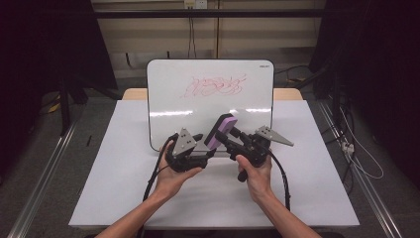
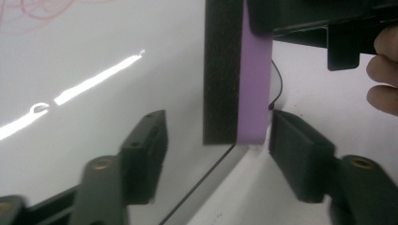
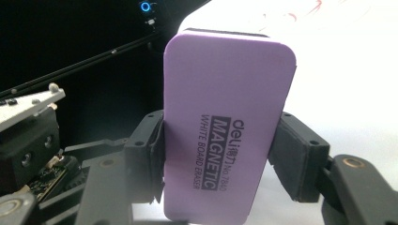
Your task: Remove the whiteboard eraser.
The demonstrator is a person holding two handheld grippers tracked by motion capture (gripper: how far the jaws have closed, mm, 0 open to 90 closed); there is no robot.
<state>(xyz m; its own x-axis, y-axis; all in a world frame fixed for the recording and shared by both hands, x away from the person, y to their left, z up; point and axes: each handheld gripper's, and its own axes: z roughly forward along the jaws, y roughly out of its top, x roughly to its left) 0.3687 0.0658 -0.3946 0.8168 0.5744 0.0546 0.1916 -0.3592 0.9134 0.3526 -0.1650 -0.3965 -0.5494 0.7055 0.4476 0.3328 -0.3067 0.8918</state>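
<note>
Hands (image 1: 173,176) hover over white table (image 1: 124,163), whiteboard (image 1: 208,104) propped, dark room.

This looks like a lab or recording studio set up for handling trials rather than a home or office. A bare white bench (image 1: 124,188) stands alone on a grey floor, and metal rails (image 1: 44,173) run along the floor well out to either side of the two claws. Dark curtains (image 1: 44,49) hang far off beyond them on both sides. Past the claws, behind the whiteboard (image 1: 163,99), a plain wall carries a socket (image 1: 194,4) with cables (image 1: 190,34) hanging down, and loose cords (image 1: 356,148) lie on the floor off to the right.
</note>
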